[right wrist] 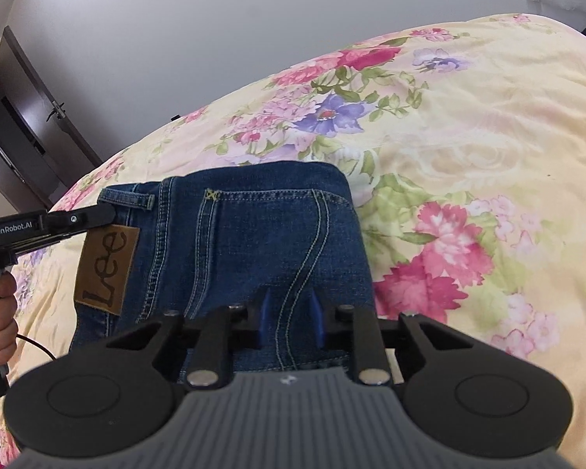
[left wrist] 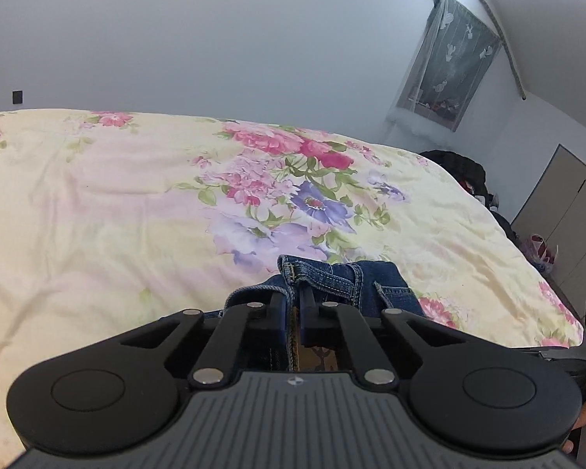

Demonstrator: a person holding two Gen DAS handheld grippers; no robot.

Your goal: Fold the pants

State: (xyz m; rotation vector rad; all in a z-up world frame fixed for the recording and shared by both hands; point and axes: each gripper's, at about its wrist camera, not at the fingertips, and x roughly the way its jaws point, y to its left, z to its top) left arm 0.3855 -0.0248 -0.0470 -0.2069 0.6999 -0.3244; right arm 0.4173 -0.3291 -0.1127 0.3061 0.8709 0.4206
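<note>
**Jeans pinched at the waistband on a floral bed**

Nearest the left wrist camera, the left gripper (left wrist: 293,305) has its jaws closed on a fold of the jeans (left wrist: 332,277) at the waistband, its own housing hiding most of the denim below. Only a bunched top edge shows beyond the fingers, so this view cannot tell how the pants lie. The right wrist view shows much more: the jeans (right wrist: 254,242) lie seat-up on the bedspread (right wrist: 468,148), with a brown leather patch (right wrist: 106,267) left of the back pocket stitching. The right gripper (right wrist: 289,322) has blue fingers (right wrist: 315,318) set apart either side of a denim seam; whether they grip the cloth cannot be told, as the housing covers their bases. The left gripper (right wrist: 97,215) enters beside the patch, its tips at a belt loop (right wrist: 131,200). Beyond the jeans, the bedspread (left wrist: 136,195) runs to a grey wall (left wrist: 215,39); a dark door (right wrist: 27,117) appears only in the right view, a curtained window (left wrist: 449,62) only in the left.
</note>
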